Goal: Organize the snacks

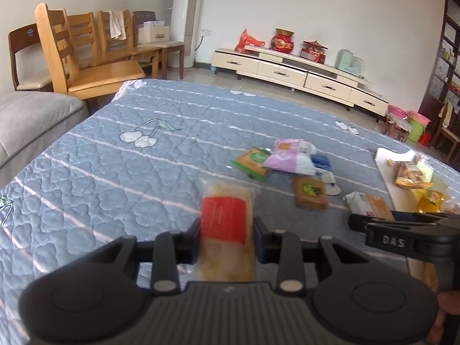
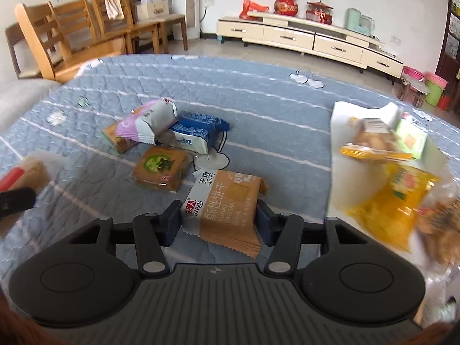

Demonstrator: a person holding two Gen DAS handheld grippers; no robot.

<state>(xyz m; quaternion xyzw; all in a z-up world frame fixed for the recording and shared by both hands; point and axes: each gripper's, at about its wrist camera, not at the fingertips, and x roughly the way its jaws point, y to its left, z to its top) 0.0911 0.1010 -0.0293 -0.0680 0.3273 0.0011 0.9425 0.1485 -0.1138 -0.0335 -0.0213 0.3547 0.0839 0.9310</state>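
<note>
A: Log the left side first. What do you hold?

B: Your left hand-held gripper (image 1: 227, 231) is clamped on one clear-wrapped snack with a red label (image 1: 225, 221), fingers pressing both long edges. The pack is lifted above the blue quilted cover (image 1: 115, 155).

A: And the right?

B: Your right hand-held gripper (image 2: 220, 218) is closed on one brown-and-white biscuit packet (image 2: 227, 210), held tilted, its far end pointing away from the camera. In the left wrist view the same gripper enters at the right edge with the packet just ahead of it.

A: Count what lies loose on the cover.

B: Five packs in a cluster ahead of you: one purple-and-white packet (image 2: 149, 123) resting on one blue-and-white packet (image 2: 198, 132), two brown cakes with green round labels (image 2: 161, 169) (image 2: 118, 139), the second partly under the purple one, plus one white wrapper between the blue pack and the nearer brown cake, brand unreadable.

A: And the white tray?

B: One white tray (image 2: 339, 120) sits to your right on the cover. Inside you see one yellow bag (image 2: 394, 201), one pale green packet (image 2: 409, 141), one orange-edged pack of biscuits (image 2: 371, 146). More brown contents at the near right edge are blurred; count there cannot be told.

A: Background?

B: Four wooden chairs (image 1: 86, 57) along the left wall, one low cream cabinet (image 1: 287, 72).
</note>
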